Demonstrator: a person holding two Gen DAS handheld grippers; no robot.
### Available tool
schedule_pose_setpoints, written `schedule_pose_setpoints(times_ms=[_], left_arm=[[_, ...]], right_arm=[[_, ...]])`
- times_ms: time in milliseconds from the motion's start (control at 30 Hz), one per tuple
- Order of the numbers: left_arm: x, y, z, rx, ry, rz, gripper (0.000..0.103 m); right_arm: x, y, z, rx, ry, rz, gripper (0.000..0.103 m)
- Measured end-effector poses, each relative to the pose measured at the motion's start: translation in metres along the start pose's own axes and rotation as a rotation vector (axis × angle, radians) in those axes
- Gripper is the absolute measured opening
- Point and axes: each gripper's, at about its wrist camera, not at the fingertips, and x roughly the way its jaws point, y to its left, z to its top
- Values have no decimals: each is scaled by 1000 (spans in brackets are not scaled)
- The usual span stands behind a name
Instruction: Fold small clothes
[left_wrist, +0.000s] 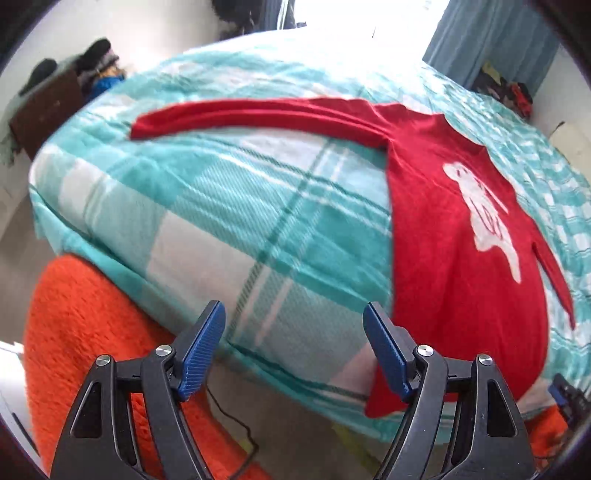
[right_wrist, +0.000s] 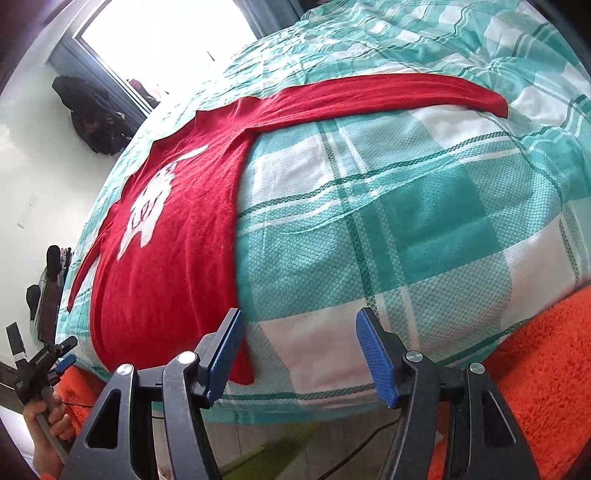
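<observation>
A red long-sleeved sweater (left_wrist: 454, 258) with a white print lies spread flat on the bed, front up, its hem hanging over the near edge. One sleeve (left_wrist: 251, 118) stretches out to the left in the left wrist view. In the right wrist view the sweater (right_wrist: 173, 251) lies at the left and its other sleeve (right_wrist: 388, 92) stretches right. My left gripper (left_wrist: 293, 350) is open and empty, just left of the hem. My right gripper (right_wrist: 299, 354) is open and empty, just right of the hem corner. The left gripper (right_wrist: 55, 358) also shows at the lower left of the right wrist view.
The bed is covered by a teal and white checked blanket (left_wrist: 221, 221). An orange fluffy rug (left_wrist: 85, 332) lies on the floor at the bed's near side, also seen in the right wrist view (right_wrist: 535, 369). A black cable (left_wrist: 236, 424) runs over the floor. Dark clothes (right_wrist: 92, 118) hang by the window.
</observation>
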Motion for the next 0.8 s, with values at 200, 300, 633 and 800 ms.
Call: schedule_pose_setpoints(times_ms=[200,300,633,800], left_arm=[[9,4,7,22,-21,23,81],[10,4,14,14,-49,41,81],[8,27,32,-44,-183,157,87],[12,31,30,-65,-179,151,87]], right_arm=[[2,8,-1,-46,-14,-11,63],[5,11,0,-55,-6,-10,63],[12,11,-2,-54,9,-11,63],[9,9,1,-33,1,35,63]])
